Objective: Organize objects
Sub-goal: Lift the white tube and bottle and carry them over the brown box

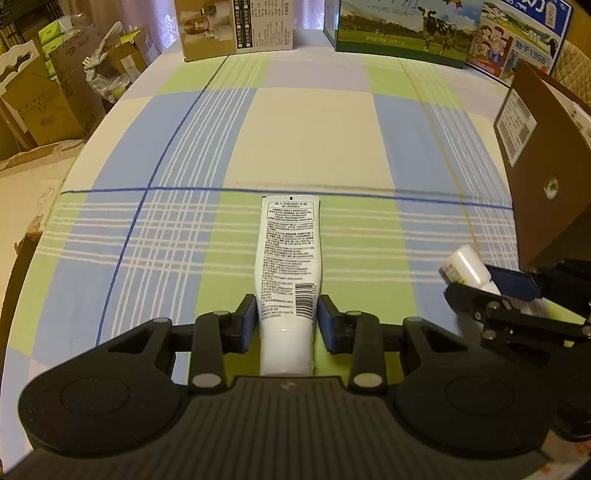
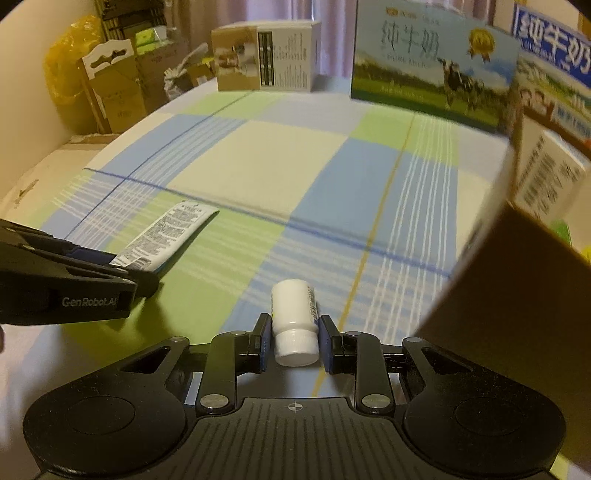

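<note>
A white tube (image 1: 288,251) with black print lies lengthwise between the blue pads of my left gripper (image 1: 286,306), cap end toward the camera; the pads press its sides. In the right wrist view the tube (image 2: 170,229) sticks out of the left gripper (image 2: 140,273), low over the checked cloth. My right gripper (image 2: 293,325) is shut on a small white bottle (image 2: 293,314) near its cap. In the left wrist view this bottle (image 1: 463,264) is held above the cloth by the right gripper (image 1: 480,284), just beside a brown cardboard box (image 1: 546,166).
The brown box (image 2: 517,295) stands close at the right with its flap up. A beige carton (image 1: 236,26) and milk cartons (image 1: 399,33) line the table's far edge. Stacked cardboard boxes (image 1: 44,99) stand beyond the left edge. The checked tablecloth (image 1: 310,129) covers the table.
</note>
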A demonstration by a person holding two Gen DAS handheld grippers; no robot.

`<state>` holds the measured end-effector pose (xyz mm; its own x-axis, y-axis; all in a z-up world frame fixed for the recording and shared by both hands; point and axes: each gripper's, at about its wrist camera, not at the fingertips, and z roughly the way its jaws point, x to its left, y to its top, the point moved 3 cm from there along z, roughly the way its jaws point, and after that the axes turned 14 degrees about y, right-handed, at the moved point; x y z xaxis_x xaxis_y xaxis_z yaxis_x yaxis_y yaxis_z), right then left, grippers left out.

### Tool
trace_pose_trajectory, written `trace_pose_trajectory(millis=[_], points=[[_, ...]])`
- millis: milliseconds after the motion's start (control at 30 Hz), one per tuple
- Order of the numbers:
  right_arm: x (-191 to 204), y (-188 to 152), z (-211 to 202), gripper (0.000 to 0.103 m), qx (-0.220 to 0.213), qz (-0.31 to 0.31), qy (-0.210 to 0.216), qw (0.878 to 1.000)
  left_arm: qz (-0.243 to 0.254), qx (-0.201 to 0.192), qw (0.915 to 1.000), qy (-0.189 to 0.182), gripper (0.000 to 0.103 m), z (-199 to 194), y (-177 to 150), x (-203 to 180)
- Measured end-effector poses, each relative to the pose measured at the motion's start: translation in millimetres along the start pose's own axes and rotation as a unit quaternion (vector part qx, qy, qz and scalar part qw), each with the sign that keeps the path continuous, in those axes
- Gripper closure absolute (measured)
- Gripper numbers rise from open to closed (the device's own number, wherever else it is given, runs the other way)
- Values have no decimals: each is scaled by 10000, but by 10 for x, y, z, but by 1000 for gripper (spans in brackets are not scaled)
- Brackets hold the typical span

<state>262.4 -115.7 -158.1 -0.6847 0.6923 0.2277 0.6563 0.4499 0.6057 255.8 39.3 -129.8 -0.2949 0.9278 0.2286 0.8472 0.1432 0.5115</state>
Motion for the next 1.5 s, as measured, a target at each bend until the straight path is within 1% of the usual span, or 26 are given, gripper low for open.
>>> trace_pose_trajectory(millis=[133, 367, 633, 833, 967, 1167, 1233, 1300, 1367, 1400, 1500], points=[[7, -74, -108, 79, 212, 245, 34, 9995, 76, 30, 10000, -43, 72, -95, -120, -37], [103, -298, -352, 79, 665, 361, -118, 9971, 206, 124, 9997, -88, 72, -259, -325, -135], [142, -621, -676, 79, 899, 609, -220, 9938, 515, 90, 9983, -273, 72, -546, -674, -381], [189, -857, -858, 79, 829, 744, -192, 9936, 759, 71, 9960, -457, 72, -781, -972, -544], [194, -1009, -994, 79, 649, 728, -262, 9949, 727, 135, 9961, -491, 72, -834, -1035, -557], [143, -1064, -1030, 79, 417, 659, -289, 9965, 715, 84, 9963, -466, 71, -835, -1035, -568], [139, -1054, -1020, 74, 370, 598, -320, 9970, 698, 65, 9963, -488, 69, -830, -1025, -566], [140, -1025, -990, 60, 345, 575, -289, 9973, 760, 14, 9959, -497, 62, -822, -1013, -585], [163, -1015, -957, 54, 335, 543, -290, 9975, 794, -41, 9956, -504, 58, -813, -1003, -598], [176, -1015, -949, 53, 338, 497, -316, 9977, 796, -48, 9955, -510, 56, -804, -994, -597], [168, -1014, -924, 54, 305, 415, -334, 9981, 797, -55, 9954, -526, 55, -784, -967, -591]])
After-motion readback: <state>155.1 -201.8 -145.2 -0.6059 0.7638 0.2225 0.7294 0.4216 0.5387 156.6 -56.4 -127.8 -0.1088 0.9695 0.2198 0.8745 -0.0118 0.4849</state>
